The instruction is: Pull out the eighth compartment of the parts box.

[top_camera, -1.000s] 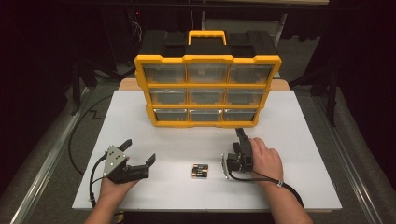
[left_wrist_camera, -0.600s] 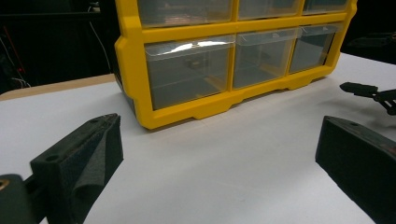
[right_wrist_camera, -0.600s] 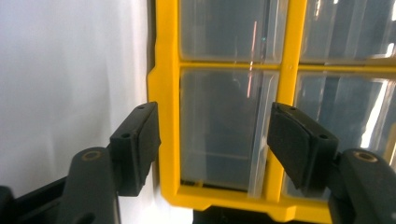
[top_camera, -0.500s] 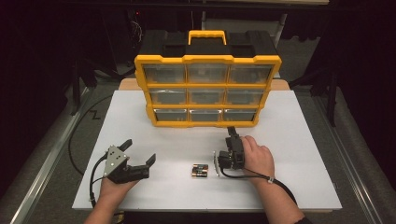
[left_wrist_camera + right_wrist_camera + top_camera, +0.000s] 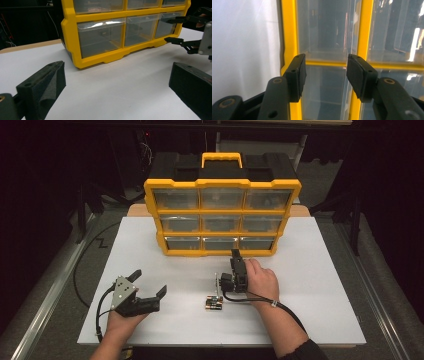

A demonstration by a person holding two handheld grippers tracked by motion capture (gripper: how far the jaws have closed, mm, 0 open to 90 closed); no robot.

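Nearest the front edge of the white table (image 5: 320,320), the left gripper (image 5: 150,292) lies in the person's hand near the front left corner, as it did a second ago, its two black jaws spread wide with nothing between them; in the left gripper view bare white surface lies between the pads. Just beyond, near the middle of the front edge, a small dark battery-like block with yellow ends (image 5: 214,303) sits untouched on the table, close beside the right hand (image 5: 260,281). That hand is what has changed: over the last second the right gripper (image 5: 235,254) has slid away from the block towards the yellow plastic organiser with clear drawers and a black top (image 5: 222,212), and its jaws have just been closing, now about half open and gripping nothing; in the right gripper view the pads (image 5: 298,75) frame a yellow divider between clear drawers. I judge it is lining up on the bottom-row middle clear drawer (image 5: 220,243), probably to pull it open. Nothing lies in its path.
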